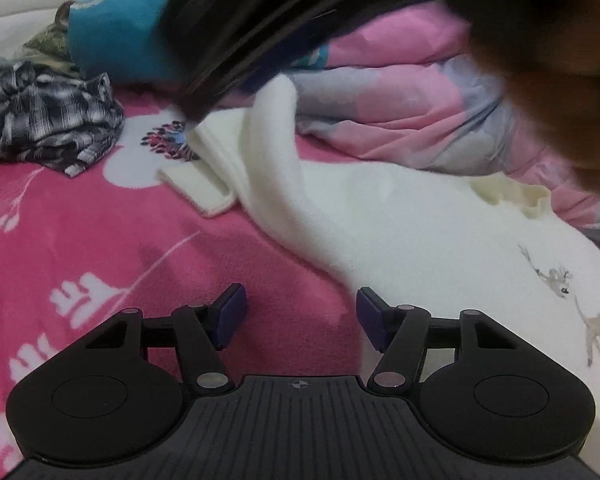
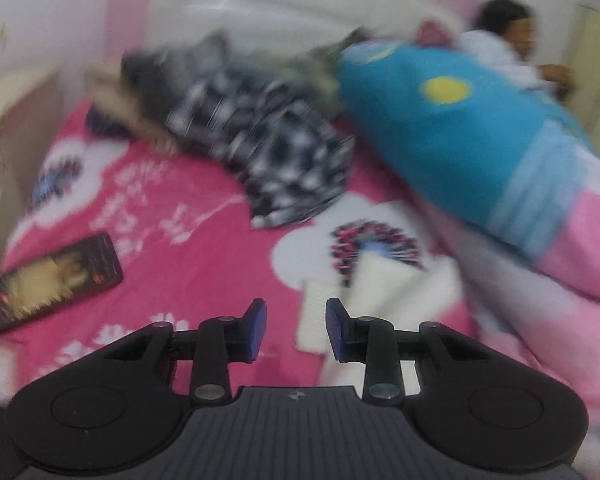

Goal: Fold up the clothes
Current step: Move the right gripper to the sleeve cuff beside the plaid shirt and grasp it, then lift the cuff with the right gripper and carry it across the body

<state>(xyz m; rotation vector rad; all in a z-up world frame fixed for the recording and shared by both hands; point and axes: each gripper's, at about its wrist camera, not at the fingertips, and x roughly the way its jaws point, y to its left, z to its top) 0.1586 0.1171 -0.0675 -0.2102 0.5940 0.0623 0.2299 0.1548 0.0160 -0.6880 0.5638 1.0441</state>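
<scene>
Left wrist: left gripper [image 1: 301,317] fingers spread, empty, over white garment [image 1: 380,232] | right gripper [image 2: 296,330] fingers parted, empty

Left tongs [image 1: 301,317], right tongs [image 2: 296,330]: black bodies, ribbed housings, blue pads.

Both wrist cameras are looking forward along their fingers, low over the pink bedspread [image 1: 100,220], sharing the checked shirt [image 2: 268,152] and blue pillow [image 2: 452,128].

Two grippers [image 1: 302,316] [image 2: 296,330], two garments [image 1: 380,232] [image 1: 48,120]
</scene>
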